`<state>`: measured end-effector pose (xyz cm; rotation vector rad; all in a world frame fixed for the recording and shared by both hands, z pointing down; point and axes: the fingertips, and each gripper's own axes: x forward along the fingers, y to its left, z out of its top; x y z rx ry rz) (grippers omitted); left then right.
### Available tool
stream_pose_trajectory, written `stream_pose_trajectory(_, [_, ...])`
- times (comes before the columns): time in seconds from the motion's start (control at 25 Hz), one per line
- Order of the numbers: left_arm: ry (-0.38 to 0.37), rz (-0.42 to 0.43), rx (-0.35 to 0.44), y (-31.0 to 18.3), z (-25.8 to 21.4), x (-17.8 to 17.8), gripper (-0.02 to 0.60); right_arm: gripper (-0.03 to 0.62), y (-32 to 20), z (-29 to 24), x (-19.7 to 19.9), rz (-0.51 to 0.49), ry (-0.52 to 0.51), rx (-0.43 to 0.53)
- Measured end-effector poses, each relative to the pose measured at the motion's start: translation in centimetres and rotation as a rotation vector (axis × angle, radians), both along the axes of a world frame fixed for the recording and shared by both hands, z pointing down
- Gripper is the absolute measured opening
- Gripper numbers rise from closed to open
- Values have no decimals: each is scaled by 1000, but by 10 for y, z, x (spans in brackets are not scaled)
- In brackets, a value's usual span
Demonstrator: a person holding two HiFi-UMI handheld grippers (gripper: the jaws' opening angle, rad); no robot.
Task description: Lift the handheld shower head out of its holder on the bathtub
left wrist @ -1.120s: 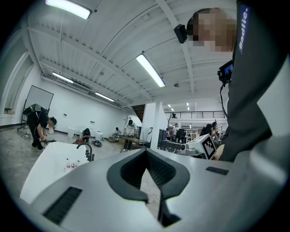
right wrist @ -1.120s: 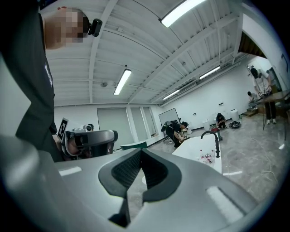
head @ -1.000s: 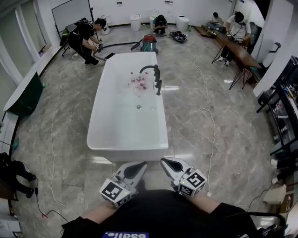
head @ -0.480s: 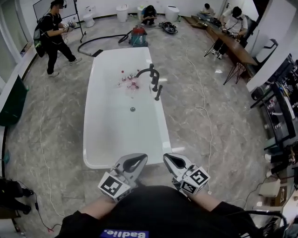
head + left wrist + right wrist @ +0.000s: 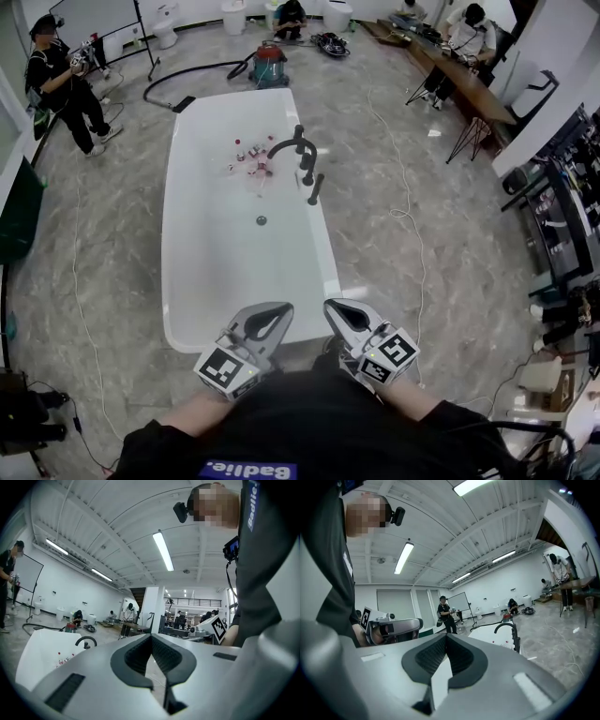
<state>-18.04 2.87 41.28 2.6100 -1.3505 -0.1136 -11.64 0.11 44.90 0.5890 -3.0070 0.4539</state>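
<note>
The white bathtub (image 5: 187,272) stretches away from me in the head view. On its right rim stand a black arched faucet (image 5: 289,143) and the black handheld shower head (image 5: 316,188) upright in its holder. My left gripper (image 5: 272,316) and right gripper (image 5: 335,311) hover side by side just before the tub's near end, far short of the shower head. Both are shut with nothing between the jaws. In the right gripper view the gripper (image 5: 446,637) looks toward the faucet (image 5: 505,626) and shower head (image 5: 516,641). The left gripper (image 5: 151,637) sees the tub (image 5: 40,651) at its left.
Small bottles (image 5: 251,154) lie in the tub near a drain (image 5: 262,220). A person (image 5: 61,75) stands at far left. A red vacuum (image 5: 269,67) with a black hose sits beyond the tub. A white cable (image 5: 412,217) runs over the floor at right; shelving (image 5: 572,225) lines the right wall.
The tub has come nearer and its near end now lies right before my grippers. Both grippers stayed shut, side by side. The person at left has walked further left.
</note>
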Motion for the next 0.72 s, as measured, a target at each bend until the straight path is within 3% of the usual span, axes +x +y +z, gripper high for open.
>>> stream_pose_trajectory(0.44, [-37, -105, -18, -44, -7, 26, 5, 2, -44, -6, 22, -95, -14, 2])
stream_pose_trajectory(0.72, [-53, -108, -19, -71, -6, 47, 5, 2, -72, -7, 42, -99, -30, -3])
